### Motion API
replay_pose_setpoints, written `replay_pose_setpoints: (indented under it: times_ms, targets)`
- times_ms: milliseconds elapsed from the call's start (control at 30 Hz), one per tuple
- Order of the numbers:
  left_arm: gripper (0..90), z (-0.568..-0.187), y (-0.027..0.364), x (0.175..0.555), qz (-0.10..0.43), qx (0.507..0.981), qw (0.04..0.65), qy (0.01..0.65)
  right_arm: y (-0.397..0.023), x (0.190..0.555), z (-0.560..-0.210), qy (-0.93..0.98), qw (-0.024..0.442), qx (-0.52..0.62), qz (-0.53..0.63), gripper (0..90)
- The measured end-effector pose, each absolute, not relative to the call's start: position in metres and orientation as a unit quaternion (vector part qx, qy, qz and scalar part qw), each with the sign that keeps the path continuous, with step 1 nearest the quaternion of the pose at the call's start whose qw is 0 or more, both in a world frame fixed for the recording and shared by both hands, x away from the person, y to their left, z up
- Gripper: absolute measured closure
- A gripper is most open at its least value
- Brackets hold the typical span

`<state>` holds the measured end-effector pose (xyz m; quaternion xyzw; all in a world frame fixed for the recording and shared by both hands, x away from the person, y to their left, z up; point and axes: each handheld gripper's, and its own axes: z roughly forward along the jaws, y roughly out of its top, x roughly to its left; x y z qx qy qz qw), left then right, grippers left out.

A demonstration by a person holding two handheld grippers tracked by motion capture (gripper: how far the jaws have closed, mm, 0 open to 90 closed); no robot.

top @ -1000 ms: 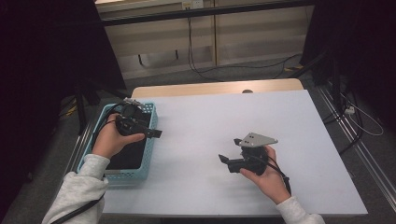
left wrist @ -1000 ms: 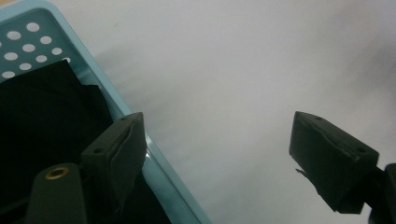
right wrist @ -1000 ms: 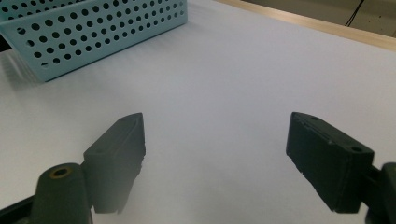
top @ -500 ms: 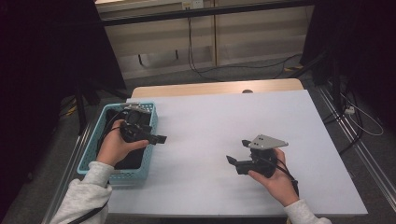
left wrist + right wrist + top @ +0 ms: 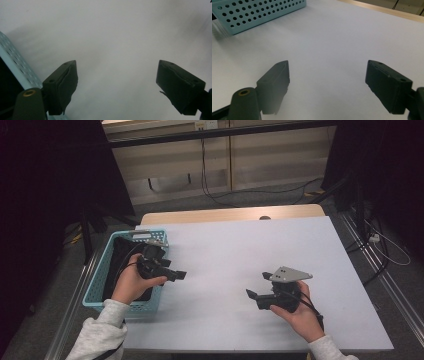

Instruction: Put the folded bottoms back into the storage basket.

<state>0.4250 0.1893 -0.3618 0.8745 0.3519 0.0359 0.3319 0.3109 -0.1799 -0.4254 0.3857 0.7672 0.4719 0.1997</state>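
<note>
In the high view, the left gripper is held at the left of the frame over the right rim of the light blue basket, jaws spread apart with nothing between them. Dark fabric is seen lying inside the basket. At the lower right, the right gripper is held over the white table, jaws likewise apart and empty.
</note>
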Motion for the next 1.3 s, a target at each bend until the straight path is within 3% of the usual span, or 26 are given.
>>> replay_pose_setpoints:
  times_ms: [1300]
  targets:
    - [16.7,-0.381,0.168,0.401,0.018,0.879,0.343,0.332,-0.210,0.302,-0.427,0.768,0.200,0.396,0.462,18.7]
